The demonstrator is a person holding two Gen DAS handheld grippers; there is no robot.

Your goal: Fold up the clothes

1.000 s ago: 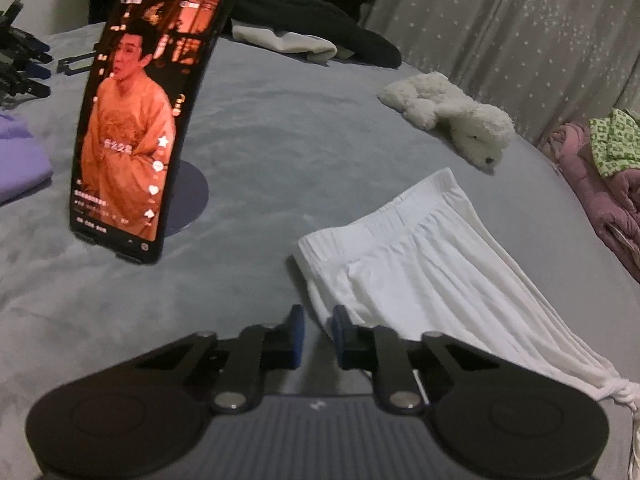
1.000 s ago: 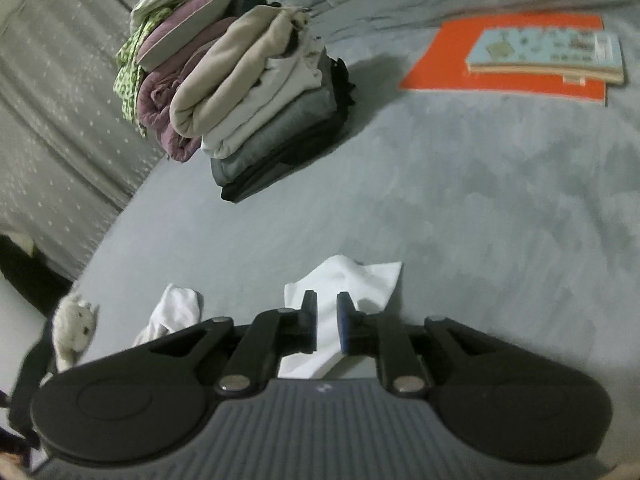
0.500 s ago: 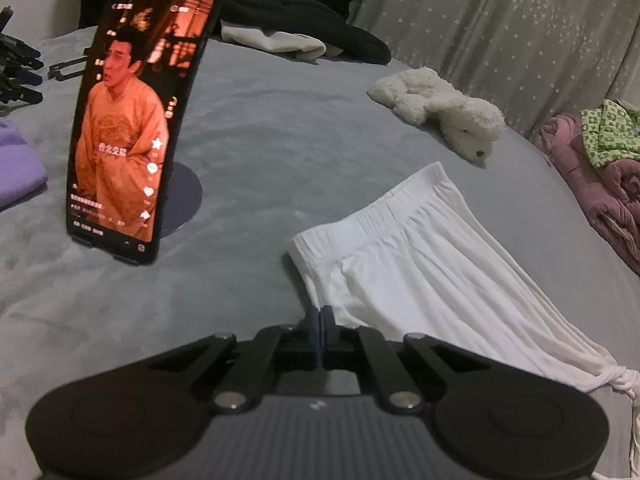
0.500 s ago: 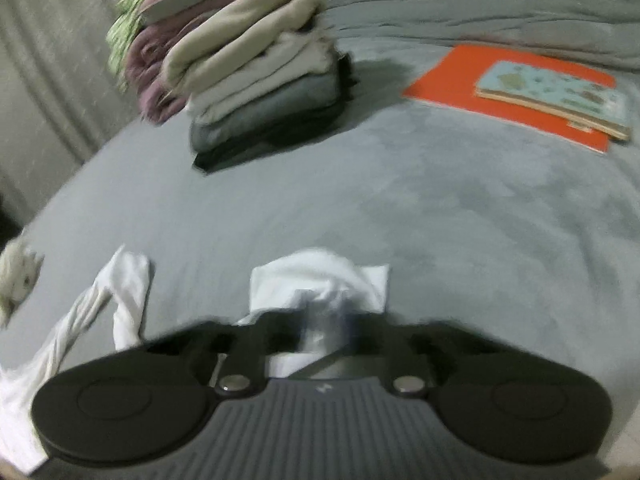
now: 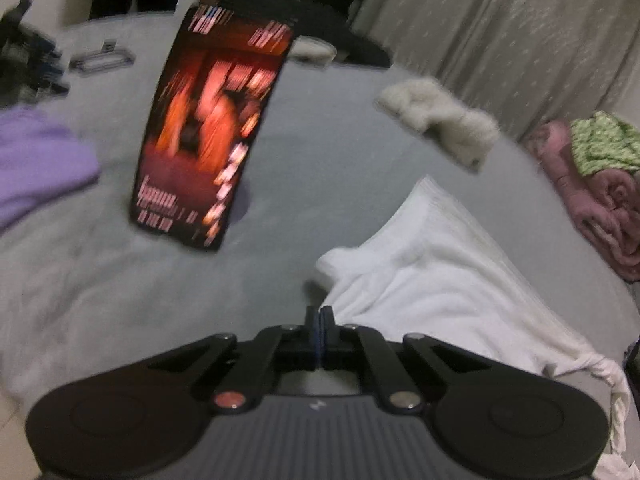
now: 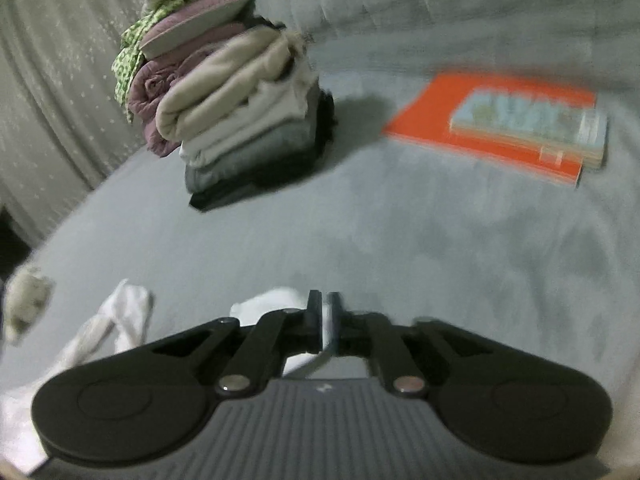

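— Where were the white trousers?

— The white trousers (image 5: 432, 280) lay spread on the grey bed (image 5: 120, 300), waistband toward the propped-up phone (image 5: 212, 128), the legs trailing off to my right. My left hand-held gripper (image 5: 319, 320) had its jaws fully together at the waistband corner; the blur kept me from telling whether cloth was pinched between them.

— And your other one?

— My right hand-held gripper (image 6: 325, 320) was easing its jaws apart, with a fold of the white cloth (image 6: 272, 304) standing between them. I could not tell whether the pads were pressing on it.

— What else was on the bed?

— A stack of folded clothes (image 6: 236, 108) well beyond my right hand-held gripper, an orange folder (image 6: 480, 136) with a book (image 6: 532, 124) on it, a white plush toy (image 5: 440, 120) past the trousers, and a purple garment (image 5: 36, 160) left of the phone.
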